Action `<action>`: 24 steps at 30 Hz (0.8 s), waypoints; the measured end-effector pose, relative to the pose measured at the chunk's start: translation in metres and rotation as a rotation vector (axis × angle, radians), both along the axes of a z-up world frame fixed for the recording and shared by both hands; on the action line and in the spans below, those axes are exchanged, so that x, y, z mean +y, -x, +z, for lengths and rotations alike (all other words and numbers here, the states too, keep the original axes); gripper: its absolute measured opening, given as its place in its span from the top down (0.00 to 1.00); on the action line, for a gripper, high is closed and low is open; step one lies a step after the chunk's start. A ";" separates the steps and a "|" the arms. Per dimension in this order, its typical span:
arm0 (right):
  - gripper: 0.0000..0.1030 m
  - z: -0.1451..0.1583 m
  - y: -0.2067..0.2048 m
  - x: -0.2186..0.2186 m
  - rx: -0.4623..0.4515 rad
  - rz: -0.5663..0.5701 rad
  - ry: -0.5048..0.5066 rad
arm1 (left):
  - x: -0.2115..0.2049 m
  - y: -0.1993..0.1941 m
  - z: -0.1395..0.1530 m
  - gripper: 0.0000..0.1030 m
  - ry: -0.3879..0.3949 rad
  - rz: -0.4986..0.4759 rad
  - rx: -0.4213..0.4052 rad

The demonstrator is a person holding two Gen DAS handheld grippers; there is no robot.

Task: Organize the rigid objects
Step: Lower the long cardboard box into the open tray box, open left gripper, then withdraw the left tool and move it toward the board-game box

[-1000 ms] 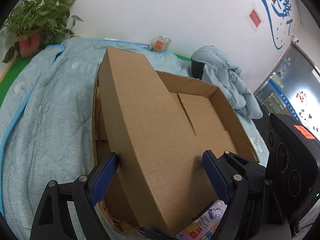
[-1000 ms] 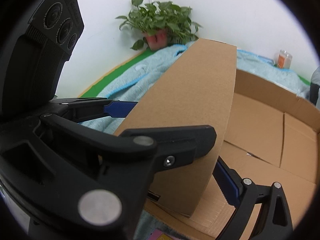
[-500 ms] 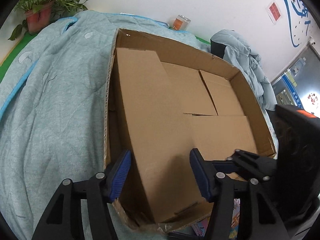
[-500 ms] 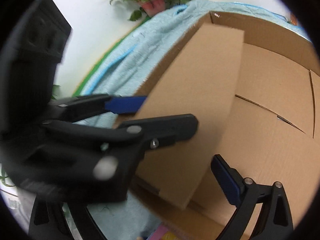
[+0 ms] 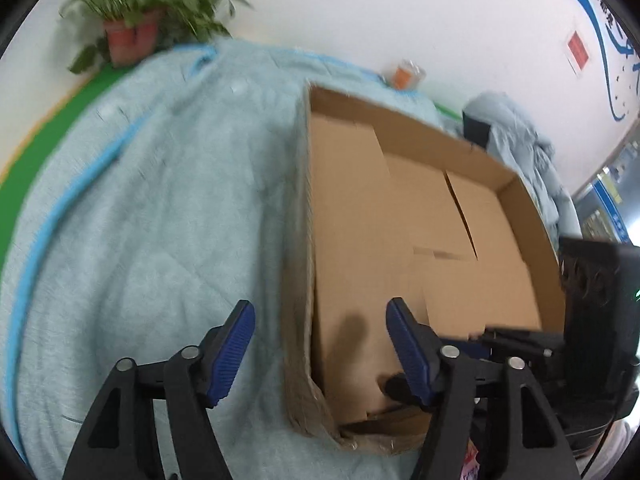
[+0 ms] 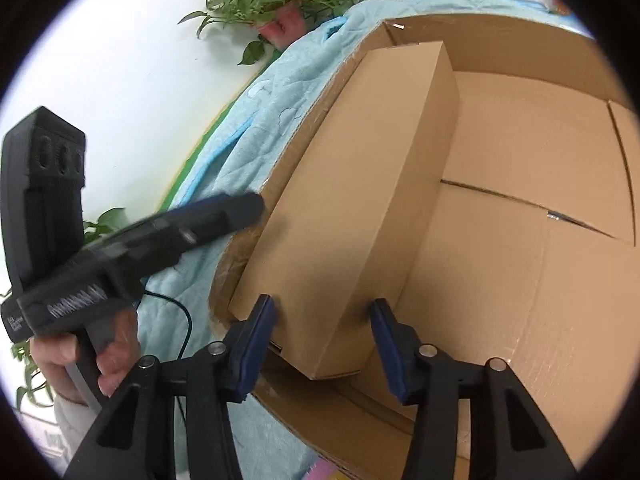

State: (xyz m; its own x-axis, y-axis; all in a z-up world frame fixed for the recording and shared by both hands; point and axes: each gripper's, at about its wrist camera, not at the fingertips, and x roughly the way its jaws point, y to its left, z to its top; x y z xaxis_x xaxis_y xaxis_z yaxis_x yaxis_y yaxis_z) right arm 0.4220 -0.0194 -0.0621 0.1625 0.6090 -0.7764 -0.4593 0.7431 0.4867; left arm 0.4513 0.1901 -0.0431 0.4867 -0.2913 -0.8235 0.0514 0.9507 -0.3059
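Right wrist view: right gripper [image 6: 322, 336] stands spread around the near end of the long carton [image 6: 352, 208], which lies inside the large box [image 6: 520, 92] along its left wall, long axis running straight ahead. Left gripper [image 5: 320, 352], released and empty, straddles that wall; the right is nearer.

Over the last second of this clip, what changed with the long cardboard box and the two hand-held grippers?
The long cardboard box went from tilted up to lying flat inside the open carton, against its left wall. The left hand-held gripper let go of it and shifted left, now open over the carton's edge and the blue quilt. The right hand-held gripper still brackets the box's near end. Carton and quilt stayed put.
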 end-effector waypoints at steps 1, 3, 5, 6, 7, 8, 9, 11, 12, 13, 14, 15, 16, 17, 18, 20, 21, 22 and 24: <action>0.49 0.001 0.003 0.000 -0.005 0.000 0.006 | -0.002 0.002 -0.005 0.55 0.024 -0.015 0.030; 0.49 0.005 0.009 0.000 -0.011 0.015 0.014 | -0.005 0.011 -0.007 0.55 0.046 -0.022 0.036; 0.48 0.006 0.018 -0.006 -0.020 0.045 0.023 | -0.008 0.020 -0.004 0.55 0.015 -0.018 0.027; 0.47 0.009 0.024 -0.007 -0.026 0.052 0.038 | -0.011 0.027 0.000 0.57 -0.011 -0.008 0.021; 0.40 0.011 0.021 -0.007 -0.051 0.039 0.065 | -0.014 0.033 0.004 0.56 -0.036 0.003 0.002; 0.31 0.018 0.031 -0.012 -0.099 0.014 0.095 | -0.019 0.045 0.016 0.56 -0.071 0.011 -0.042; 0.26 0.028 0.038 -0.015 -0.160 -0.015 0.120 | -0.023 0.058 0.027 0.56 -0.097 0.016 -0.088; 0.19 0.054 0.069 -0.037 -0.313 -0.093 0.165 | -0.032 0.087 0.051 0.41 -0.141 0.037 -0.191; 0.19 0.068 0.088 -0.050 -0.390 -0.143 0.196 | -0.041 0.109 0.069 0.18 -0.165 0.065 -0.265; 0.17 0.078 0.102 -0.059 -0.448 -0.187 0.219 | -0.051 0.130 0.084 0.00 -0.174 0.090 -0.332; 0.16 0.086 0.116 -0.068 -0.494 -0.226 0.237 | -0.060 0.149 0.094 0.01 -0.170 0.102 -0.385; 0.16 0.095 0.132 -0.080 -0.534 -0.271 0.257 | -0.071 0.173 0.107 0.01 -0.155 0.101 -0.450; 0.16 0.099 0.142 -0.087 -0.552 -0.302 0.269 | -0.080 0.188 0.115 0.01 -0.145 0.095 -0.475; 0.16 0.105 0.156 -0.099 -0.574 -0.339 0.279 | -0.092 0.206 0.123 0.01 -0.126 0.092 -0.499; 0.16 0.109 0.169 -0.109 -0.594 -0.375 0.289 | -0.102 0.223 0.129 0.01 -0.102 0.097 -0.520; 0.16 0.115 0.178 -0.107 -0.624 -0.422 0.316 | -0.119 0.249 0.138 0.01 -0.076 0.100 -0.545; 0.16 0.119 0.189 -0.118 -0.639 -0.439 0.326 | -0.132 0.265 0.142 0.01 -0.082 0.092 -0.560; 0.16 0.120 0.196 -0.119 -0.652 -0.458 0.335 | -0.142 0.275 0.145 0.01 -0.097 0.082 -0.569; 0.16 0.122 0.213 -0.130 -0.658 -0.476 0.347 | -0.170 0.302 0.151 0.01 -0.143 0.056 -0.595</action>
State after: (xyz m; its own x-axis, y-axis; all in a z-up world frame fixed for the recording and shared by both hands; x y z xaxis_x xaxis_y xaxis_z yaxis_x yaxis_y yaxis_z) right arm 0.2089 -0.1496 0.0596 0.8179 0.1101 -0.5647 -0.1711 0.9836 -0.0562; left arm 0.1494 0.0206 0.1077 0.8863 -0.1591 -0.4350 0.1233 0.9863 -0.1094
